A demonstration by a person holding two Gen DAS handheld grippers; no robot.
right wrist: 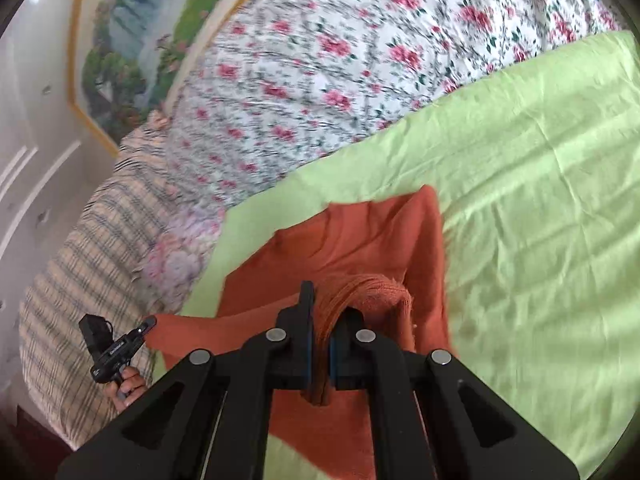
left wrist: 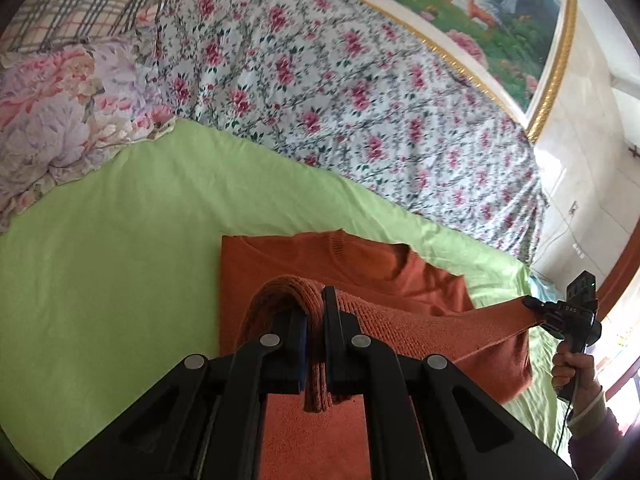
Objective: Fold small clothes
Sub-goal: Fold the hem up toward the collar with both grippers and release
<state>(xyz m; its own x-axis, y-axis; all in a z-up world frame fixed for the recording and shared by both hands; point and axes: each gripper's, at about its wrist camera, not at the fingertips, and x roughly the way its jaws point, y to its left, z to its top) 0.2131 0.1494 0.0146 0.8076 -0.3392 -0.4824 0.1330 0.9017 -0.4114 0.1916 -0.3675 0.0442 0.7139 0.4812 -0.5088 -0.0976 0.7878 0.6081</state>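
An orange knitted sweater (left wrist: 320, 268) lies on a light green sheet (left wrist: 120, 240), collar toward the far side. My left gripper (left wrist: 316, 308) is shut on a bunched ribbed edge of the sweater and holds it lifted. My right gripper (right wrist: 324, 312) is shut on another bunch of the same edge. The fabric is stretched taut between the two. The right gripper also shows in the left wrist view (left wrist: 532, 304) at the right; the left gripper shows in the right wrist view (right wrist: 150, 324) at the lower left. The sweater also shows in the right wrist view (right wrist: 360, 236).
A floral quilt (left wrist: 340, 80) covers the bed behind the green sheet (right wrist: 540, 200). A pink flowered pillow (left wrist: 60, 120) and a plaid blanket (left wrist: 80, 0) lie at the left. A gold-framed painting (left wrist: 500, 0) hangs on the far wall.
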